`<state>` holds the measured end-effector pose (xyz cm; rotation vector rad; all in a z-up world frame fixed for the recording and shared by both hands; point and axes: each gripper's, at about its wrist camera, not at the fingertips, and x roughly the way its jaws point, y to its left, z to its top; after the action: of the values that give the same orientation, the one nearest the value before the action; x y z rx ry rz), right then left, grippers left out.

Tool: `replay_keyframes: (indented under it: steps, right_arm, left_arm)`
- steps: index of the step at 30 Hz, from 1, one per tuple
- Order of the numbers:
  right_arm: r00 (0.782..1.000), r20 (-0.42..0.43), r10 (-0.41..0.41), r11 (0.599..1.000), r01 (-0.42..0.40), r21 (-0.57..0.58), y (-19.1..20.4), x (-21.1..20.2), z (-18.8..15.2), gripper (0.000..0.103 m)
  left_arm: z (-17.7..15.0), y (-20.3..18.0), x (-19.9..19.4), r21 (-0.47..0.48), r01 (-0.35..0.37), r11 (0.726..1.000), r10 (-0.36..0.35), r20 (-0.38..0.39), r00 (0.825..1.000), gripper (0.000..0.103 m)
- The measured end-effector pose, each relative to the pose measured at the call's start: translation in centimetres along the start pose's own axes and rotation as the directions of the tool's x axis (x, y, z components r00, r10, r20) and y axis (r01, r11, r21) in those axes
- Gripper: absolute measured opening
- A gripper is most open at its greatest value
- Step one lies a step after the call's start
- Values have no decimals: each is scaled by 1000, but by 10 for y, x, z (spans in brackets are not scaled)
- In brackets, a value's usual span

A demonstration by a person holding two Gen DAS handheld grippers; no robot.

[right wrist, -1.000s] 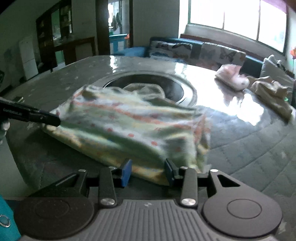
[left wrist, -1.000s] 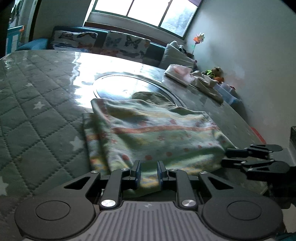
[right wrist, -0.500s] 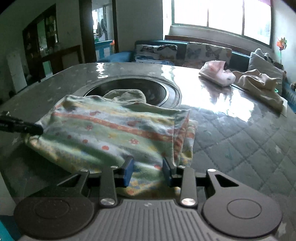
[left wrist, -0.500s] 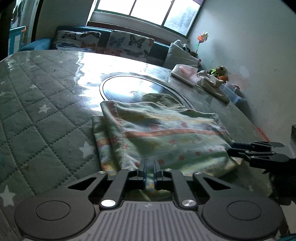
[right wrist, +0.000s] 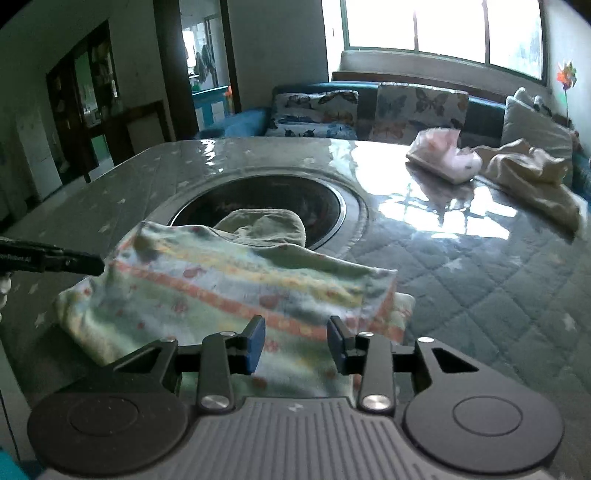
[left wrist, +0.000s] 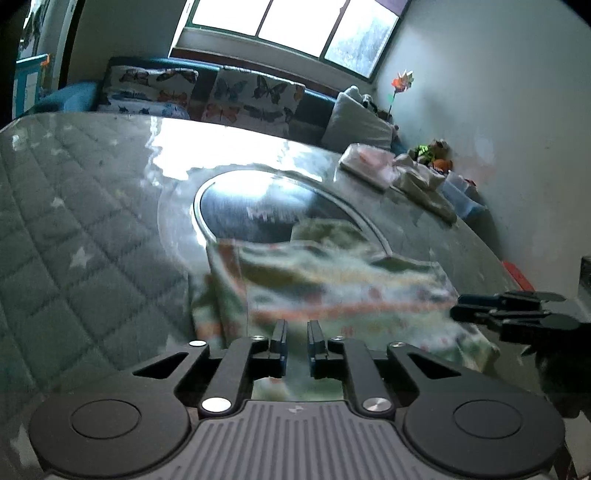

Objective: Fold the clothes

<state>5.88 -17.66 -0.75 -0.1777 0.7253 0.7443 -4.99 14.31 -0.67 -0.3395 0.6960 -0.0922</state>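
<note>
The left gripper (left wrist: 296,341) hangs low over the near edge of the striped garment (left wrist: 332,295). Its jaws stand a little apart and have just been opening; the cloth passes below and between them, but the pads do not press on it, so it is released. In the right wrist view the same gripper appears as a dark bar at the left side, with its tip at the left corner of the garment.

The right gripper (right wrist: 297,343) has its blue pads wider apart. The near edge of the garment (right wrist: 236,291) lies under the gap and the pads do not touch it, so this gripper is also let go. In the left wrist view its black fingers come in from the right and reach the right corner of the cloth.

The garment is folded and lies flat on the quilted table cover (right wrist: 480,295), partly over the round dark inset (right wrist: 280,203) in the middle of the table. A plain greenish part sticks out at its far edge.

Farther away on the table rest a pink bundle (right wrist: 447,155) and a cream cloth (right wrist: 532,173). Behind the table stands a sofa with butterfly cushions (right wrist: 369,110) under the window (right wrist: 443,26).
</note>
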Motion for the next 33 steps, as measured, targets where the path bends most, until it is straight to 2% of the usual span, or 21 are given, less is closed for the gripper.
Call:
replay_keyframes:
  steps: [5, 7, 10, 15, 20, 22, 23, 26, 27, 29, 30, 31, 33]
  right_arm:
    - [1000, -23, -10, 999, 11, 39, -9, 19, -2, 41]
    - [1000, -25, -6, 999, 7, 44, -10, 17, 0, 43]
    - [1000, -4, -15, 1000, 15, 19, -7, 14, 5, 49]
    - [1000, 14, -11, 999, 10, 43, -12, 31, 18, 49]
    - [1000, -7, -8, 998, 8, 65, -20, 42, 18, 49]
    - [1000, -4, -15, 998, 15, 55, -16, 37, 19, 53]
    - [1000, 0, -18, 999, 18, 47, -13, 35, 19, 54]
    - [1000, 28, 1, 999, -2, 39, -3, 24, 18, 65]
    - [999, 38, 7, 999, -9, 39, 1, 21, 18, 73]
    - [998, 56, 20, 999, -23, 40, 8, 14, 16, 76]
    - [998, 59, 25, 999, -28, 39, 12, 13, 15, 79]
    - [998, 61, 32, 999, -34, 38, 16, 11, 12, 86]
    - [998, 64, 28, 999, -29, 21, 28, 7, 6, 92]
  left_arm:
    - [8, 13, 22, -21, -52, 998, 51, -43, 998, 16]
    - [11, 15, 22, -29, -46, 999, 44, -47, 998, 17]
    - [21, 9, 20, -8, -42, 999, 41, -15, 999, 26]
    - [42, 1, 36, 6, -35, 999, 35, 18, 999, 27]
    - [43, 14, 62, -14, -96, 995, 96, -51, 994, 26]
    - [42, 16, 62, -24, -96, 995, 95, -51, 994, 26]
    - [42, 14, 60, -22, -96, 995, 95, -47, 994, 29]
    - [41, 6, 53, -13, -99, 995, 99, -33, 995, 48]
    - [41, 3, 51, -7, -104, 995, 104, -28, 994, 52]
    - [39, -2, 47, 3, -112, 994, 112, -16, 994, 55]
    - [38, -3, 45, -2, -115, 993, 115, -15, 993, 60]
    - [37, -5, 43, -8, -118, 993, 118, -14, 993, 63]
    - [35, -7, 38, -20, -134, 991, 134, -11, 991, 74]
